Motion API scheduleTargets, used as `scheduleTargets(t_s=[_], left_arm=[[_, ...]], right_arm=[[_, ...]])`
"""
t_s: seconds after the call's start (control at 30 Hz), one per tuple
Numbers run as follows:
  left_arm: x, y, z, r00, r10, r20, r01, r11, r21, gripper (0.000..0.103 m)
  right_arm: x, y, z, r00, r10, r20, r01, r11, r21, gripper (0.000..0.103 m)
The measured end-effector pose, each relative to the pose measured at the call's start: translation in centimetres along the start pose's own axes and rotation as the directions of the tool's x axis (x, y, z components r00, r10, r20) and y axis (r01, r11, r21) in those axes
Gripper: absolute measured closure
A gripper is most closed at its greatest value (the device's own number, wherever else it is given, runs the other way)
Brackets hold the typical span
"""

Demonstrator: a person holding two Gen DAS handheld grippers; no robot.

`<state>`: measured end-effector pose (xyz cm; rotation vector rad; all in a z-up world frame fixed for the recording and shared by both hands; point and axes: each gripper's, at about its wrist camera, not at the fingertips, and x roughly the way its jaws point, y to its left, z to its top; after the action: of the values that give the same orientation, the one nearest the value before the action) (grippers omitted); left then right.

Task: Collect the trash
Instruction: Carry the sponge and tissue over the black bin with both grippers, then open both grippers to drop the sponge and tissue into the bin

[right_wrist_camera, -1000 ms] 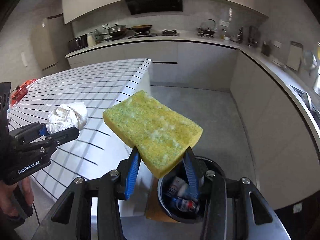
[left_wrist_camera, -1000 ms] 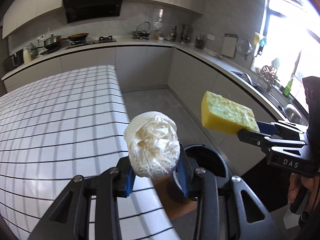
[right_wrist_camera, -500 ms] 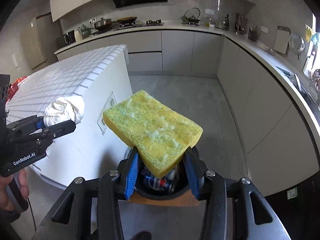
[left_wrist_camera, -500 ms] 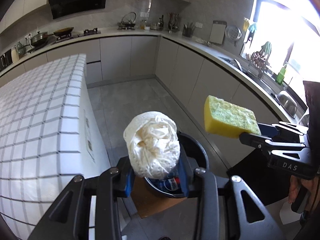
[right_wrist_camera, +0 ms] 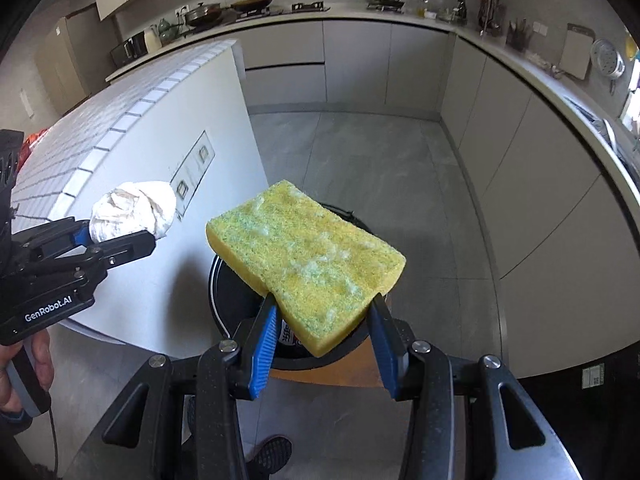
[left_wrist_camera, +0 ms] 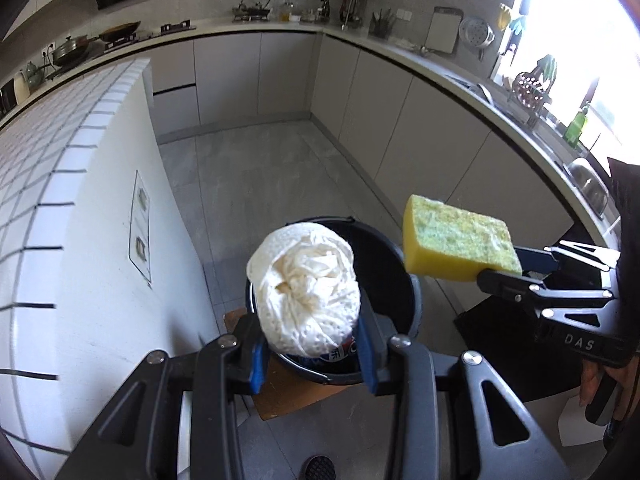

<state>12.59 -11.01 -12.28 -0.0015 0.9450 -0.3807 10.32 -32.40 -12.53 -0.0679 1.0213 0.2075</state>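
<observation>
My left gripper [left_wrist_camera: 310, 320] is shut on a crumpled white paper ball [left_wrist_camera: 306, 292] and holds it over the black trash bin [left_wrist_camera: 394, 280]. My right gripper [right_wrist_camera: 324, 320] is shut on a yellow sponge [right_wrist_camera: 308, 264] with a green scrub face, held above the same bin [right_wrist_camera: 228, 284]. Cans lie in the bin [left_wrist_camera: 340, 354]. The sponge [left_wrist_camera: 456, 242] and right gripper [left_wrist_camera: 500, 270] show at right in the left wrist view. The paper ball [right_wrist_camera: 134, 214] and left gripper [right_wrist_camera: 120, 236] show at left in the right wrist view.
The bin stands on a brown board [left_wrist_camera: 292, 388] on the grey floor. A white tiled island [left_wrist_camera: 60, 200] is close on the left, its side wall [right_wrist_camera: 160, 260] next to the bin. Cabinets and a counter [left_wrist_camera: 460, 120] run along the back and right.
Both grippers have moved off the island top and down toward the bin, which now sits larger and directly under the paper ball and sponge. Both grips are unchanged.
</observation>
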Motion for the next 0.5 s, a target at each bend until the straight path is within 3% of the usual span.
scheduleTargets(t_s=[0.4, 0.43, 0.47, 0.5], left_arm=[[5.0, -0.1, -0.2, 0.998, 0.004, -0.064, -0.007, 0.999, -0.044, 0.063], [5.3, 0.0, -0.4, 0.998, -0.012, -0.064, 0.009, 0.999, -0.053, 0.054], [5.9, 0.0, -0.7, 0.998, -0.016, -0.069, 0.012, 0.998, -0.063, 0.027], [6.3, 0.2, -0.8, 0.997, 0.004, -0.075, -0.009, 0.998, -0.067, 0.014]], right_arm=[[6.6, -1.1, 1.1, 0.995, 0.037, -0.092, -0.042, 0.997, -0.061, 0.056], [7.1, -1.1, 1.3, 0.995, 0.041, -0.095, -0.048, 0.996, -0.069, 0.054], [7.9, -1.0, 1.5, 0.994, 0.057, -0.098, -0.065, 0.994, -0.086, 0.05], [8.5, -0.9, 1.5, 0.993, 0.064, -0.101, -0.074, 0.992, -0.099, 0.027]])
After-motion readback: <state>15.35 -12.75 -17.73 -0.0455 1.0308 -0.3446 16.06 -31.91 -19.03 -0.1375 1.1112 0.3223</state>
